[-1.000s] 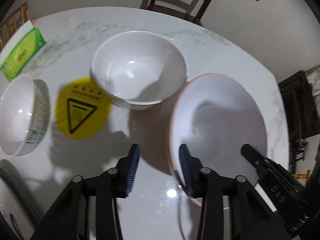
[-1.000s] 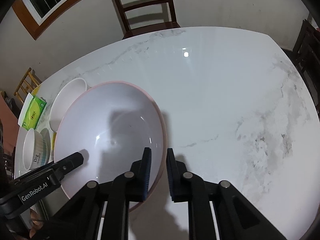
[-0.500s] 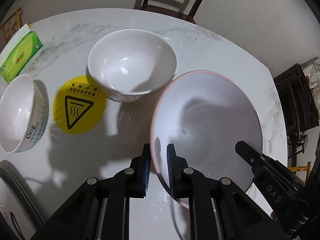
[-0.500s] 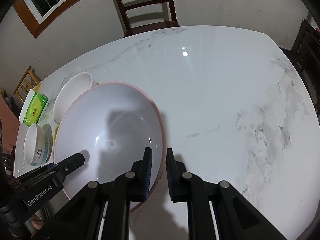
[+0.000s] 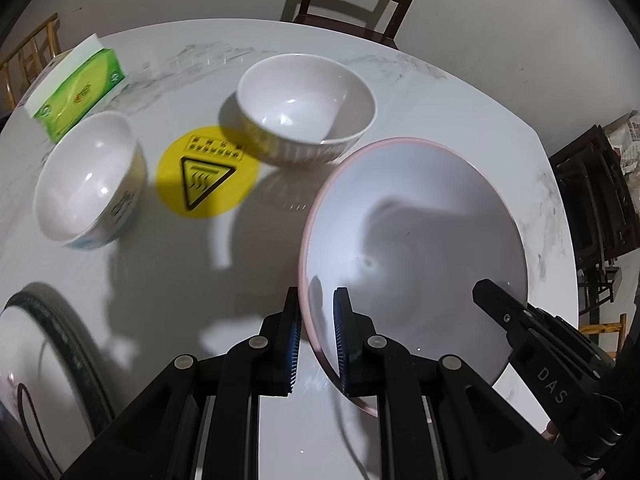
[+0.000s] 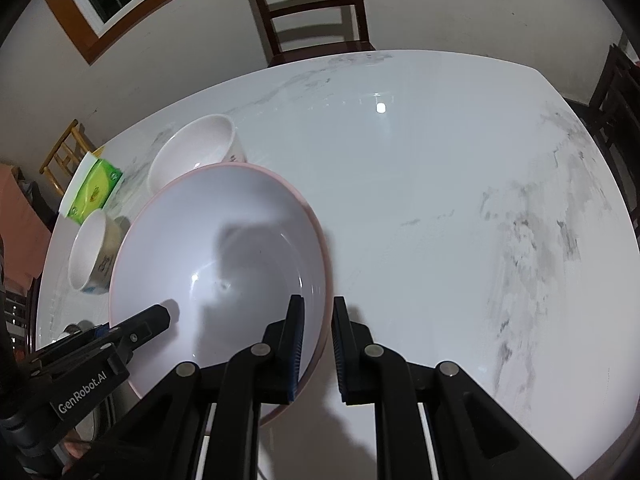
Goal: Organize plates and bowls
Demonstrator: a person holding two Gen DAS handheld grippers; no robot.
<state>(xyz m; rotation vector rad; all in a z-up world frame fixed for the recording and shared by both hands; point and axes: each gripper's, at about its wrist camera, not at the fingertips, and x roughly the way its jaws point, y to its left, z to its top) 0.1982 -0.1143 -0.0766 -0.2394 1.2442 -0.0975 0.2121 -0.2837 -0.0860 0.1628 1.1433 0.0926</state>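
A large white bowl with a pink rim [image 5: 420,240] hangs tilted just above the marble table [image 5: 168,280], held from both sides. My left gripper [image 5: 316,300] is shut on its near left rim, one pad inside and one outside. In the right wrist view my right gripper [image 6: 318,308] is shut on the right rim of the same bowl [image 6: 224,256]. A medium white bowl [image 5: 308,112] stands behind it. Further left stands a small white bowl [image 5: 88,176] with print on its side.
A round yellow warning sticker [image 5: 206,176] lies between the two standing bowls. A green tissue pack [image 5: 80,92] is at the far left edge. A dark-rimmed plate [image 5: 52,312] shows at the near left. A wooden chair [image 6: 312,4] stands beyond the table; bare marble [image 6: 460,200] spreads right.
My left gripper's jaws closed on the large bowl's rim. Both grippers then drew the bowl up and away from the medium bowl, which now shows more fully.
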